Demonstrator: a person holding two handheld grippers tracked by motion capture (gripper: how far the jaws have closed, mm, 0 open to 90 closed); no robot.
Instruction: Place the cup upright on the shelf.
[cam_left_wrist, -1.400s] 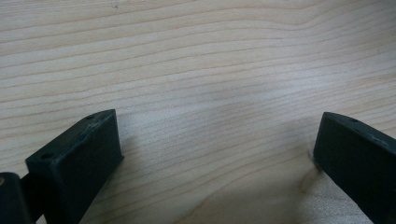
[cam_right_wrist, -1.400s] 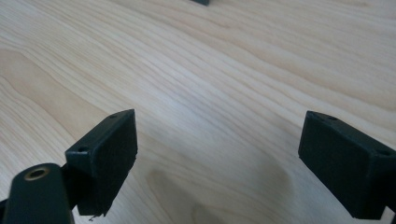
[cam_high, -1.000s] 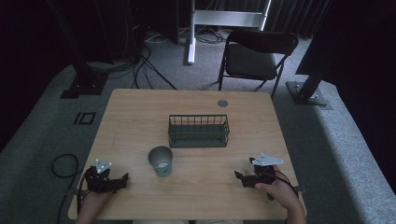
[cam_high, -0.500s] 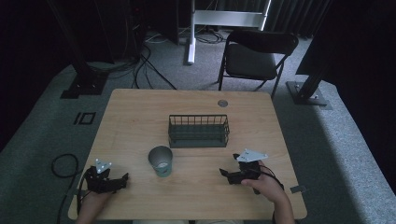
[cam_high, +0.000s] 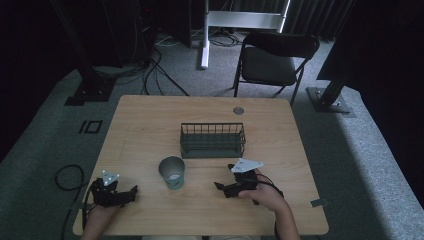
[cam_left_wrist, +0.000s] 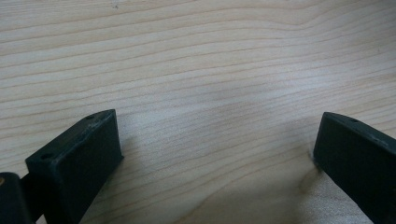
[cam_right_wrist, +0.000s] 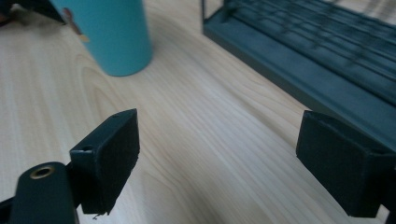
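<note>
right gripper (cam_high: 219, 187) has slid left toward the cup (cam_high: 172, 172).

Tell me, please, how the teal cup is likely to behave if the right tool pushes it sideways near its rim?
The cup stands upright and is taller than its base is wide, so a high push would probably tip it rather than slide it. It looks thin-walled and probably light, so it should move easily. Its smooth round side could slip off a flat pad, and it may roll once down.

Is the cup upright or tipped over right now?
Upright. The cup stands on its base on the table, open rim facing up; the right gripper view shows its side rising straight.
</note>
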